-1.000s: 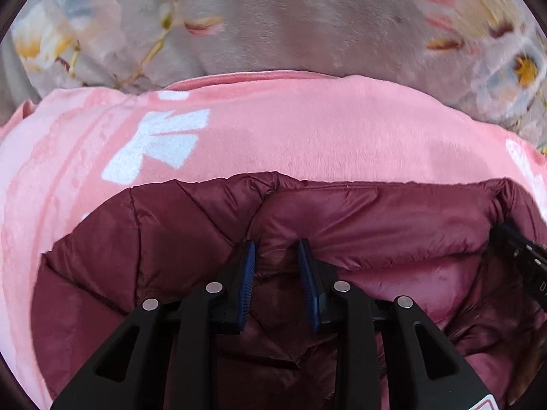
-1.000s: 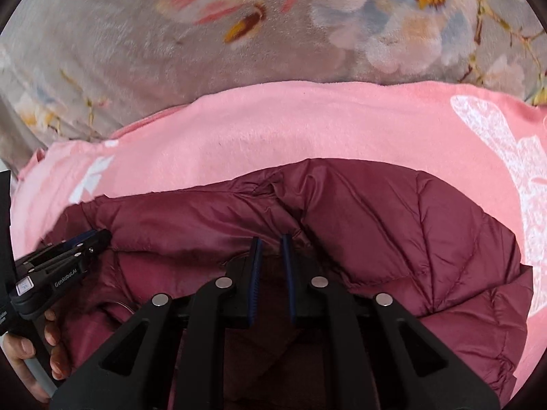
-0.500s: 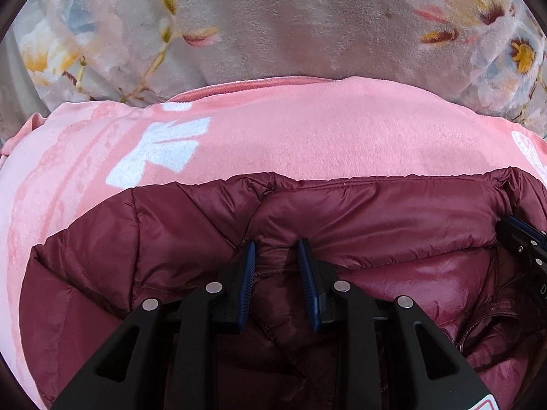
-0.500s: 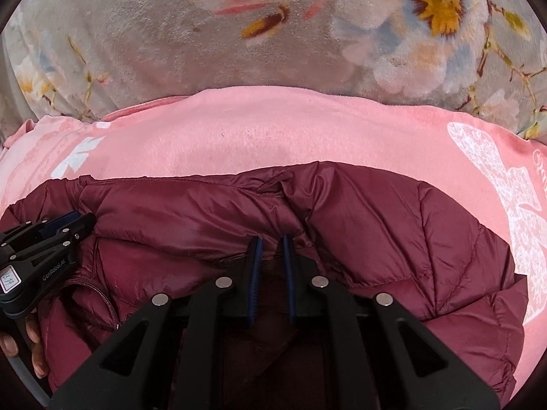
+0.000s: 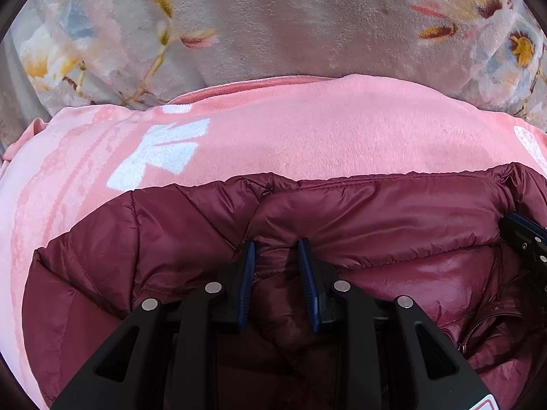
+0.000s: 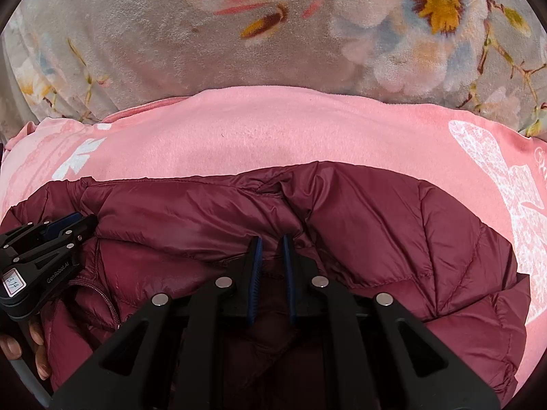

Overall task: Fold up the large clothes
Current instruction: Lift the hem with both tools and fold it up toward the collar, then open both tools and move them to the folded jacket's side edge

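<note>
**Jacket held at both shoulders**

The maroon puffer jacket (image 5: 376,215) lies on a pink blanket (image 5: 307,130). Left hand-held gripper (image 5: 276,256) and right hand-held gripper (image 6: 271,253) each pinch fabric beside the collar, probably to keep the fold line straight.

We count one jacket (image 5: 376,218), dark red and quilted, with one zipper (image 6: 102,294) visible along its opening. We count one pink blanket (image 5: 307,130) beneath it, and one grey flowered blanket (image 5: 290,24) beneath that. On the pink blanket we count two white printed motifs: one on the left (image 5: 160,153) and one on the right (image 6: 512,212). We count two tongs, the left (image 5: 276,249) and the right (image 6: 271,244), each with two fingers.
</note>
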The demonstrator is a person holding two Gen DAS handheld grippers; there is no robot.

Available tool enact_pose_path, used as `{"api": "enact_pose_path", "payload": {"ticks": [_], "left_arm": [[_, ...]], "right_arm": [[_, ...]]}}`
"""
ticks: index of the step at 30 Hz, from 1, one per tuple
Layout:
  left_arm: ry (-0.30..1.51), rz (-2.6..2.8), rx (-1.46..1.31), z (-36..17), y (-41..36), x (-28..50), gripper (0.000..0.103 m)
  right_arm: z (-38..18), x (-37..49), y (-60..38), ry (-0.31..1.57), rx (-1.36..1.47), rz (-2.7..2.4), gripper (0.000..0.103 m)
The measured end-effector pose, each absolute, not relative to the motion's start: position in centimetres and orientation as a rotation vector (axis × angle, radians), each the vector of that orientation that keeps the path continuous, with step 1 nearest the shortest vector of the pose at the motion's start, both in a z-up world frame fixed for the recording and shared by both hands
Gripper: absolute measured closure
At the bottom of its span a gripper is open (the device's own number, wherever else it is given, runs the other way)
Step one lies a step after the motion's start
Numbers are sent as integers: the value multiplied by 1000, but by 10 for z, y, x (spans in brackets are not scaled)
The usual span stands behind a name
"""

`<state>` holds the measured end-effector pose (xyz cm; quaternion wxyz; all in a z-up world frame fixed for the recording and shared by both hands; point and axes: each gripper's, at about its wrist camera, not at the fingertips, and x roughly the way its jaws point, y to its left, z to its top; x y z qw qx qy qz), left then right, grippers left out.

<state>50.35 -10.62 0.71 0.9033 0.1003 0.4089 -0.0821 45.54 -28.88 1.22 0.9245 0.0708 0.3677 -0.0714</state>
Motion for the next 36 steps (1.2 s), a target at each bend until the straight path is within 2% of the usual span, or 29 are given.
{"api": "enact_pose_path", "payload": {"ticks": [22,25,26,27,28,30,36], "left_arm": [[843,-146,265,7,-114,505,75],[833,-114,264,13,-109,495,66],[837,-80,256,18,-103,486,53],[844,-68,213,25,-92,473,43],[848,-97,165,30,-82,460,40],[870,-170,81,37,-57,429,32],[918,-233,21,50,32,312,26]], "right_arm": [[11,455,-292,741,183,-127,91],[16,437,-302,716,263,-100,90],[19,426,-304,717,284,-106,90],[25,409,-305,712,304,-105,88],[32,382,-306,698,311,-99,75],[40,323,-307,673,279,-112,55],[39,154,-339,678,311,-162,41]]}}
